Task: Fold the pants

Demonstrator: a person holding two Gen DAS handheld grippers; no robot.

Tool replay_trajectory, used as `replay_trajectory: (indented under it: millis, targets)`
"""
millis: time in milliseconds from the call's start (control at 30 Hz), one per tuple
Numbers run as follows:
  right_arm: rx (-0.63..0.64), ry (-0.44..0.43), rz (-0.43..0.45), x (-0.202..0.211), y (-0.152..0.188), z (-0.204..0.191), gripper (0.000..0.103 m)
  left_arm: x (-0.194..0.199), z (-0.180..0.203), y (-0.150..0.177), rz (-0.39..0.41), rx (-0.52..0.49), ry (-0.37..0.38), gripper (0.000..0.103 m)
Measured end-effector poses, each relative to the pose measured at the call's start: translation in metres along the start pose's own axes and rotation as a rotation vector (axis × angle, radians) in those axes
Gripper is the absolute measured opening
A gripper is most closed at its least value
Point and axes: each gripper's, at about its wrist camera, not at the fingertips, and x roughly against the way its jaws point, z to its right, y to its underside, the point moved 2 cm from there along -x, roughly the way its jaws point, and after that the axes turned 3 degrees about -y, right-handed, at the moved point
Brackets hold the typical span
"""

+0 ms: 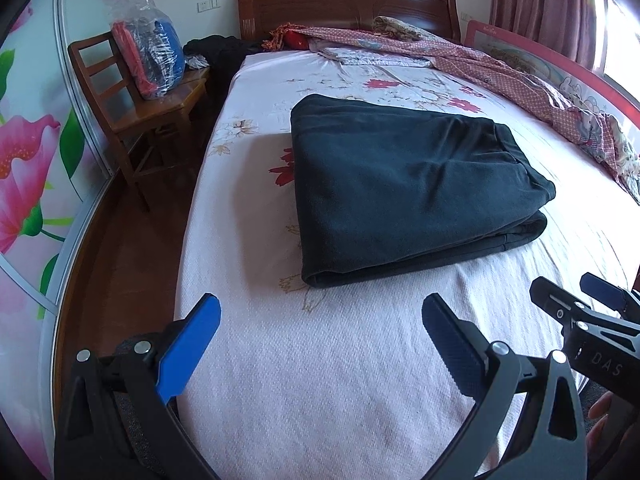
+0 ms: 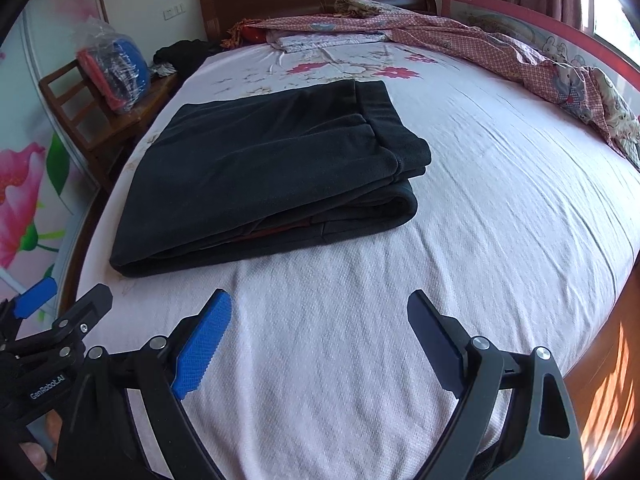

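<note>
Dark pants (image 1: 404,184) lie folded into a flat layered rectangle on the bed (image 1: 320,380); they also show in the right wrist view (image 2: 264,172). My left gripper (image 1: 320,312) is open and empty, held above the sheet in front of the pants' near edge. My right gripper (image 2: 320,308) is open and empty, also short of the pants. The right gripper shows at the lower right of the left wrist view (image 1: 580,296), and the left gripper at the lower left of the right wrist view (image 2: 68,296). Neither touches the pants.
A wooden chair (image 1: 132,108) with a plastic bag of clothes (image 1: 152,52) stands left of the bed. A crumpled patterned quilt (image 1: 500,68) lies along the far and right side. The headboard (image 1: 344,0) is at the back. Dark clothes (image 1: 216,50) lie by it.
</note>
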Motion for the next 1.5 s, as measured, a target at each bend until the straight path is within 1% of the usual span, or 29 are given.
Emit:
replay_trajectory:
  millis: [67, 600, 1500]
  targets:
    - [0.001, -0.008, -0.005, -0.0003, 0.0003, -0.0015, 0.089, -0.0007, -0.0005, 0.0008, -0.005, 0.003, -0.009, 0.101]
    - [-0.009, -0.021, 0.005, 0.0055, -0.0012, -0.0028, 0.089, 0.0021, 0.0043, 0.0005, 0.004, -0.011, 0.000, 0.101]
    - [-0.009, -0.039, -0.007, 0.0051, -0.0008, -0.0048, 0.089, 0.0033, 0.0056, 0.0008, 0.003, -0.016, 0.006, 0.101]
